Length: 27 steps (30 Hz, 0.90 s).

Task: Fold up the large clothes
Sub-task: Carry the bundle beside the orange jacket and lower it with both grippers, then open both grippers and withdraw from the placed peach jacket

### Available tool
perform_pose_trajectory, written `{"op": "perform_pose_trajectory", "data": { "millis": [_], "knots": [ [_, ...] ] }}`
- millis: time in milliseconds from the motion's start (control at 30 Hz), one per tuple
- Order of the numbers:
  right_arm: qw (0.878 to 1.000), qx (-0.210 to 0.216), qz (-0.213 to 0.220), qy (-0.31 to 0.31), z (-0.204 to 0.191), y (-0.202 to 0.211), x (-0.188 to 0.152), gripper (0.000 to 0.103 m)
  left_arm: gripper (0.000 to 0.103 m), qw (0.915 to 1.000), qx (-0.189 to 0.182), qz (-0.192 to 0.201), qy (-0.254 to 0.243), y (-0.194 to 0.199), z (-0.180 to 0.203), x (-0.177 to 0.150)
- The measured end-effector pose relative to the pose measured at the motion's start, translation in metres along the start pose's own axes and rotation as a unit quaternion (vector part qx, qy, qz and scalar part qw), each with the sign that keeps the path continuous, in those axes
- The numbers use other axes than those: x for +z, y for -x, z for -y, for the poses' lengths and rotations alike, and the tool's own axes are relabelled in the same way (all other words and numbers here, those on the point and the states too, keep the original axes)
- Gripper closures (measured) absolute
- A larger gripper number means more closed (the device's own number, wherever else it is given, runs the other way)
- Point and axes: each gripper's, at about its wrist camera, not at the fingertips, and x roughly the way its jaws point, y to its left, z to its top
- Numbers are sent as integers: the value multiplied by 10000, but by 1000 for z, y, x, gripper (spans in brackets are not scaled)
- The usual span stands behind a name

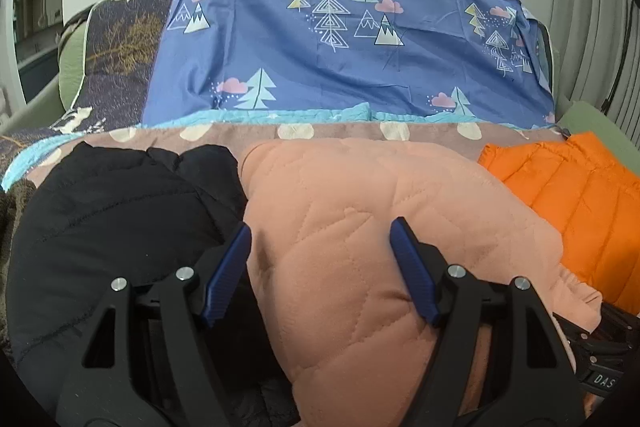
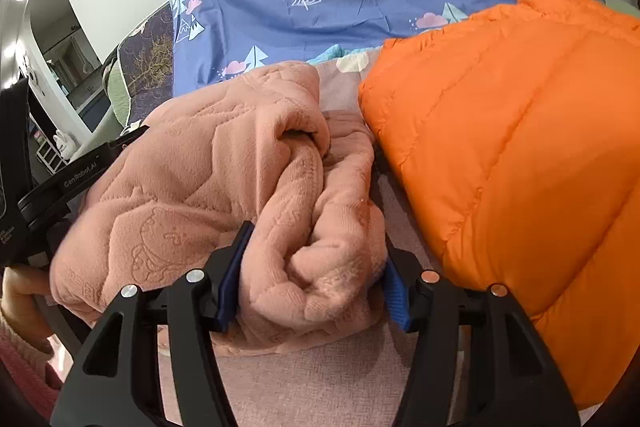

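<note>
A pink quilted fleece garment (image 1: 360,227) lies bunched on the bed between a black puffer jacket (image 1: 112,211) and an orange puffer jacket (image 1: 572,195). My left gripper (image 1: 320,239) is open, its blue pads (image 1: 228,275) spread wide over the pink garment's left part. In the right wrist view my right gripper (image 2: 316,267) has its jaws wide around a thick rolled fold of the pink garment (image 2: 224,163), with the pads (image 2: 234,279) touching its sides. The orange jacket (image 2: 520,147) lies just right of it.
A blue sheet with trees and mountains (image 1: 340,39) covers a raised hump at the back. A brown polka-dot bedspread (image 2: 320,379) lies under the clothes. The left gripper's body (image 2: 72,171) and a hand show at the left of the right wrist view. A wall stands behind.
</note>
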Motion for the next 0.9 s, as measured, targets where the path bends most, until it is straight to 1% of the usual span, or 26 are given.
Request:
{"op": "perform_pose_trajectory", "data": {
  "millis": [100, 233, 333, 433, 500, 567, 600, 667, 800, 900],
  "knots": [
    [9997, -159, 121, 106, -5, -1, -3, 44, 31, 10000, -6, 50, 7, -1, 0, -2],
    [9995, -231, 168, 131, -6, -1, -4, 43, 31, 9999, -45, 114, 74, -3, -2, -5],
    [9986, -409, 246, 224, -10, 1, -6, 41, 31, 9998, -1, 176, 60, -2, -2, -8],
    [9960, -720, 344, 397, -18, 3, -8, 40, 31, 9995, 185, 235, -68, 1, 3, -9],
    [9925, -994, 437, 557, -25, 5, -10, 39, 31, 9981, 456, 306, -286, 5, 10, -10],
    [9894, -1183, 502, 673, -28, 6, -13, 39, 31, 9947, 774, 388, -559, 9, 19, -11],
    [9883, -1245, 521, 708, -29, 6, -13, 38, 31, 9932, 873, 415, -642, 10, 22, -11],
    [9873, -1302, 536, 737, -29, 5, -14, 38, 31, 9884, 1154, 509, -843, 13, 29, -14],
    [9859, -1400, 535, 743, -27, 4, -14, 36, 34, 9837, 1379, 591, -993, 17, 35, -18],
    [9814, -1617, 627, 827, -32, 8, -14, 31, 34, 9849, 1420, 429, -890, 25, 34, -11]
  ]
}}
